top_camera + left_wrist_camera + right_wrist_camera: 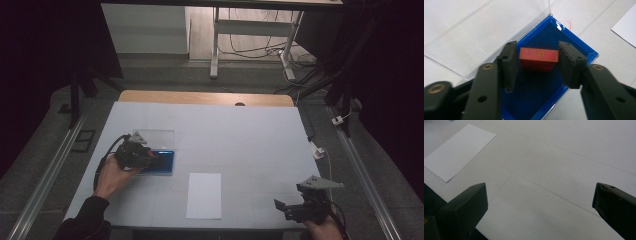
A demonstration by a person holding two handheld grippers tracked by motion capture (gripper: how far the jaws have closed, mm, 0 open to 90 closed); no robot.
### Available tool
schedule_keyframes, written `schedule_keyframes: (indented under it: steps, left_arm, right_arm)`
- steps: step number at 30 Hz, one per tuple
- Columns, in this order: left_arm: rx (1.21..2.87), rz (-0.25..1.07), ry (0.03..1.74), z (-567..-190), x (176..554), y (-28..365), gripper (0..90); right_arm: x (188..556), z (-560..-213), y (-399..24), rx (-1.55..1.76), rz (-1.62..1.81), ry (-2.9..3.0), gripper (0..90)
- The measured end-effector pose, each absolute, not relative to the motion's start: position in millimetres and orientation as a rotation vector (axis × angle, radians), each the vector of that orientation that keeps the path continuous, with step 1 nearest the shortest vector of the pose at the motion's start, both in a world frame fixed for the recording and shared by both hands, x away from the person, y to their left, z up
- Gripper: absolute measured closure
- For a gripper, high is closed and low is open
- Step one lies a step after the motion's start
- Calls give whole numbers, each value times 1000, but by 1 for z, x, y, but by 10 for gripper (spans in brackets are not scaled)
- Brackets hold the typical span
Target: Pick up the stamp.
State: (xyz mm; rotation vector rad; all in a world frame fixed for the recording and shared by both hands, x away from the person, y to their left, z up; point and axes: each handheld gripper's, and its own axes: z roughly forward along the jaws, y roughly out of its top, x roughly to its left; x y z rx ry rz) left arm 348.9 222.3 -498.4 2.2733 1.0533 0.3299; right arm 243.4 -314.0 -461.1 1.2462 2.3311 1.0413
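Because the left gripper (pixel 537 66) has its fingers (pixel 510 63) narrowed around the red block (pixel 538 58) with a thin gap visible at each end, I judge a lift now could let it slip, or one finger meeting it first could skew it against the blue tray's (pixel 571 41) rim. The block sits on the tray's dark lining, between the fingers near their tips, beside a clear lid (pixel 156 137) at the bench's (pixel 250 130) left. The right gripper (pixel 288 208) hovers wide open, empty, beyond the white sheet (pixel 204 195).
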Motion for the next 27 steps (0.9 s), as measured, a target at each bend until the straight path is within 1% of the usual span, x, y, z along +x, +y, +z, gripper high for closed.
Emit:
schedule_keyframes:
  steps: [1, 10, 15, 18, 27]
  left_arm:
    - [2277, 331, 1052, -498, 349, 222, 567]
    - [2268, 317, 1066, -498, 350, 223, 579]
    - [2236, 342, 1086, -493, 348, 225, 579]
    - [2234, 369, 1066, -490, 346, 224, 579]
    - [2227, 425, 1080, -479, 336, 221, 579]
  right_arm:
    - [243, -461, -314, 1246, 1044, 2329, 2]
    - [243, -461, -314, 1243, 1040, 2331, 2]
    - [243, -461, -313, 1236, 1040, 2330, 2]
    - [243, -461, -313, 1233, 1043, 2331, 2]
    - [242, -461, -313, 1222, 1039, 2330, 2]
